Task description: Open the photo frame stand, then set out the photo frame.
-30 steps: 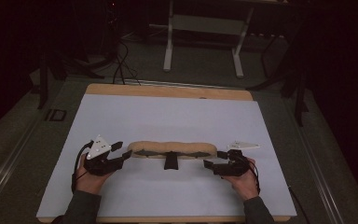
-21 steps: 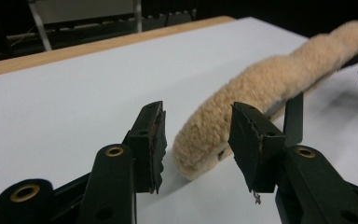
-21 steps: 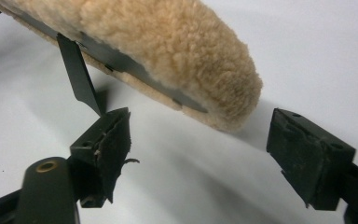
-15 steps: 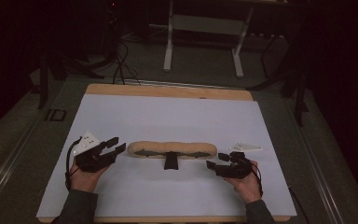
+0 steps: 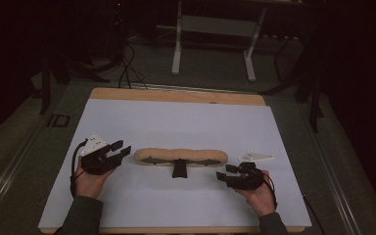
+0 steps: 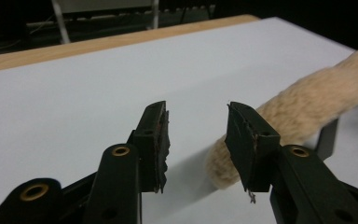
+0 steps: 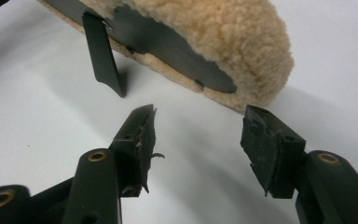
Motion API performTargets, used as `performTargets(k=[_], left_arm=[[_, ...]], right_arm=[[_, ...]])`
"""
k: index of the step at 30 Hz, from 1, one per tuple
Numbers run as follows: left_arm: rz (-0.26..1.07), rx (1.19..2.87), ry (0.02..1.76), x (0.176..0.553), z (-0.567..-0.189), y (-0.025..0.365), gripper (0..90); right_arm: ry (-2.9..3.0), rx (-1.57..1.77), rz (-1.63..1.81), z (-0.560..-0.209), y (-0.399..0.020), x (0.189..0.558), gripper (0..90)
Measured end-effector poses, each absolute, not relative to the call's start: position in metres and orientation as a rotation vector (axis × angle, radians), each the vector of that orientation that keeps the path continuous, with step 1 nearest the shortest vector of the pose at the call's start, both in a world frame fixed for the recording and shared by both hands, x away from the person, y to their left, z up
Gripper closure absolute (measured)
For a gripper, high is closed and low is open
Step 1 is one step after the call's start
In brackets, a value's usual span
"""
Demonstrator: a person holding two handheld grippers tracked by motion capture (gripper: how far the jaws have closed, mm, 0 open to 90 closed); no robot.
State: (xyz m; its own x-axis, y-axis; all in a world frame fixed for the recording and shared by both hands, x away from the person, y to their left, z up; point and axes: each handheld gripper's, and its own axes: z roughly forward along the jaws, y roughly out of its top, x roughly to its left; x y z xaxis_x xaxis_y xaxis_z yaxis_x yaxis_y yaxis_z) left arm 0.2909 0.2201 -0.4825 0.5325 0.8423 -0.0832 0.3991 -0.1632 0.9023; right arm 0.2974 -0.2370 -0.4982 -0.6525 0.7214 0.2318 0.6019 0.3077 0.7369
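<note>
A long tan fleece pad (image 5: 181, 154) lies across the white sheet, with a black backing plate (image 7: 168, 42) and a black tab (image 5: 178, 170) sticking out toward me. My left gripper (image 5: 122, 148) sits just off the pad's left end. Its jaws have just been closing but stand open (image 6: 196, 109) with nothing between them. The fleece end (image 6: 307, 102) lies behind its right jaw. My right gripper (image 5: 223, 172) rests near the pad's right end, slightly in front of it. Its jaws have also been closing and stand open (image 7: 200, 116) over bare sheet, short of the fleece (image 7: 223, 37).
The white sheet (image 5: 176, 122) covers a wooden table whose far edge (image 5: 176, 95) shows at the back. Beyond it stand a pale metal frame (image 5: 176, 49) and loose cables (image 5: 127, 63) on a dark floor.
Both grippers' jaws stand narrower than a second ago. The hands have stayed nearly where they were, and the pad has not moved.
</note>
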Motion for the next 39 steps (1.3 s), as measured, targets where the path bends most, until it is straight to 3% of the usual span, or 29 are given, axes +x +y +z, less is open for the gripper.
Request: performTargets(k=[10,23,34,39], left_arm=[[0.557,1.798,1.063,0.301,-0.490,0.217,61.8],[0.548,1.825,1.062,0.305,-0.496,0.214,73.4],[0.499,1.780,1.073,0.306,-0.496,0.214,83.2],[0.530,1.811,1.063,0.305,-0.497,0.208,90.0]], right_arm=[[2.416,1.215,1.279,-0.495,-0.235,0.295,46.7],[2.388,1.192,1.293,-0.491,-0.234,0.293,50.4],[2.360,1.190,1.287,-0.492,-0.230,0.291,60.5],[2.321,1.209,1.283,-0.492,-0.229,0.291,72.5]])
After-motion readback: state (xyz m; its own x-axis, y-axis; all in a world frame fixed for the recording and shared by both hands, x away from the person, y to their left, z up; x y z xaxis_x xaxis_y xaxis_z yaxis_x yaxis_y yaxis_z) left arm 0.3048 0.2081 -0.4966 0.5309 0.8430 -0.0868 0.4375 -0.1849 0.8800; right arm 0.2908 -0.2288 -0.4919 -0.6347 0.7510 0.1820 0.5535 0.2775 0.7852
